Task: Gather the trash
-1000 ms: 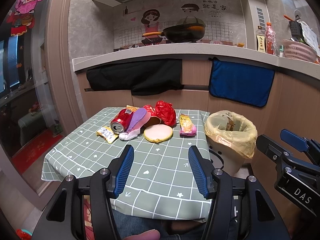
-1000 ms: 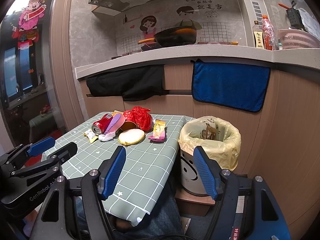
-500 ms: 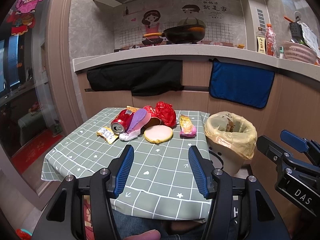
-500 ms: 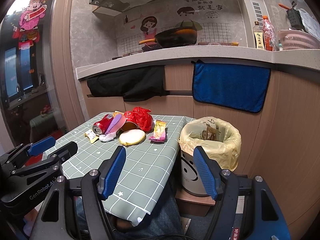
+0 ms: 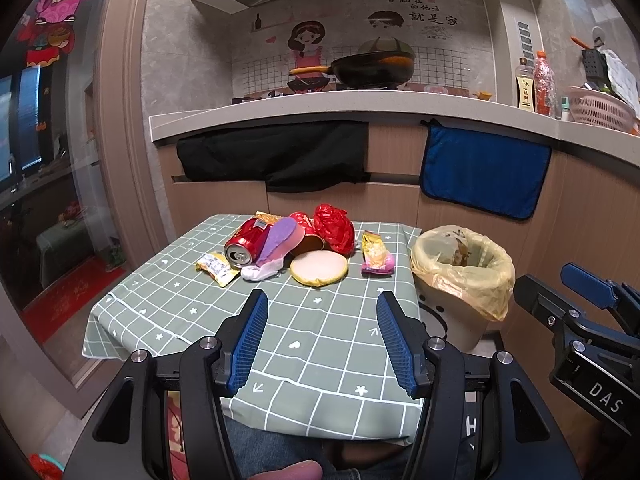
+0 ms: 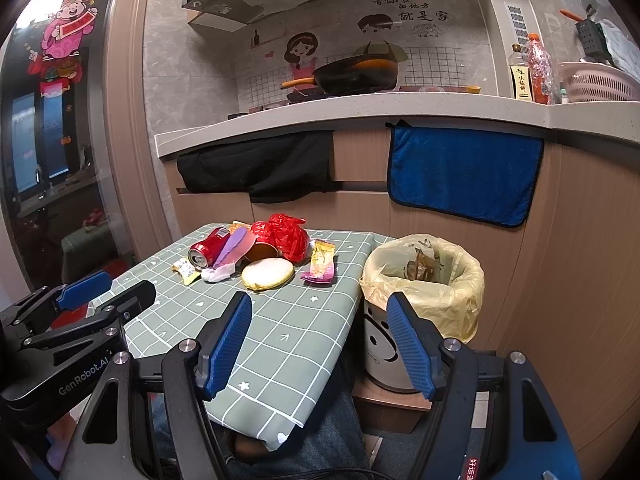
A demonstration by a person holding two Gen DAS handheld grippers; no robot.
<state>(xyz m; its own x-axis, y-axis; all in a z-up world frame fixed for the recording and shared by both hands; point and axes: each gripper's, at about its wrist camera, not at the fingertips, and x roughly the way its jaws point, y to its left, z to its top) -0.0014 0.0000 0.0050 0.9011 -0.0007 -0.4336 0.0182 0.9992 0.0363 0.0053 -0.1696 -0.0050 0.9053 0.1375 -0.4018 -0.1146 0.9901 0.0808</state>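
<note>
I hold my left gripper [image 5: 319, 334] over the near part of the green checked tablecloth [image 5: 192, 304], jaws spread wide and holding nothing; my right gripper [image 6: 320, 338] hangs past the table's near right corner, equally wide and empty. The trash sits in one loose heap at the far side of the table: a red drink can lying on its side [image 5: 245, 240], a purple curved plastic piece [image 5: 277, 236] draped over it, a crumpled red plastic bag [image 5: 333, 228], a round pale yellow lid-like disc [image 5: 318, 268], a yellow and pink snack wrapper [image 5: 376, 259] off to the right, a small yellow sachet [image 5: 216, 270] to the left and a wad of white tissue [image 5: 262, 271]

The risks I see come from that crowding. The can touches the purple piece, so closing on either could drag or roll the other, and a rolling can may run off the left edge. The disc lies flat on the cloth, so my fingers could pinch the tablecloth with it and tug the whole pile. The wrappers are thin and may slip out during the carry

The round bin lined with a yellowish plastic bag [image 6: 472, 280] stands just beside the table's right edge, lower than the tabletop. It already holds a few crumpled brownish scraps, though I cannot tell what they are
</note>
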